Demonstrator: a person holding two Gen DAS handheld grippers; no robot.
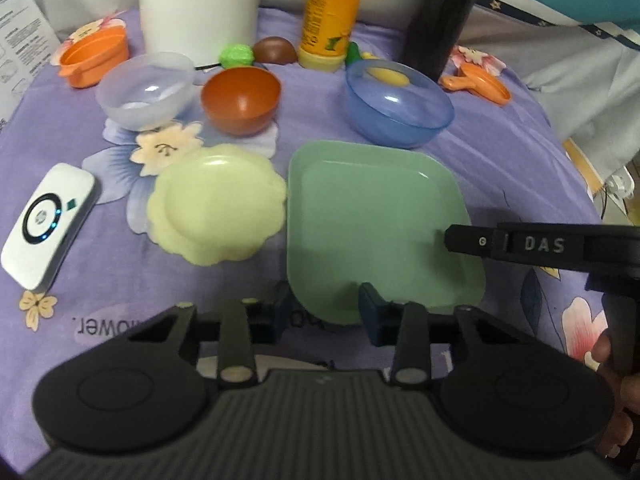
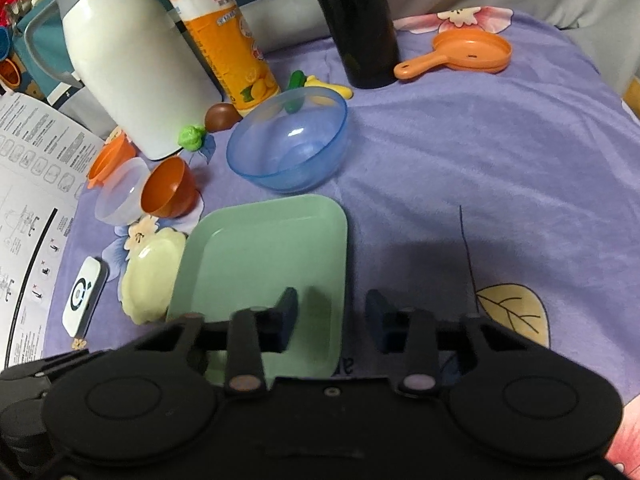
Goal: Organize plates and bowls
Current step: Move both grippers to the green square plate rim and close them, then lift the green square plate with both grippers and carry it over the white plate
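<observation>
Both grippers, left (image 1: 326, 312) and right (image 2: 332, 320), straddled the smooth square mint-green plastic plate's (image 1: 372, 216) rim, jaws apart, not visibly clamped.

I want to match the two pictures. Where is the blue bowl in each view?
Left wrist view: the blue bowl is upper right of centre, just behind the far edge of the green square plate.
Right wrist view: the blue bowl is upper centre, again behind the green square plate.
Shared landmark: the orange bottle stands behind the bowl in both.
</observation>
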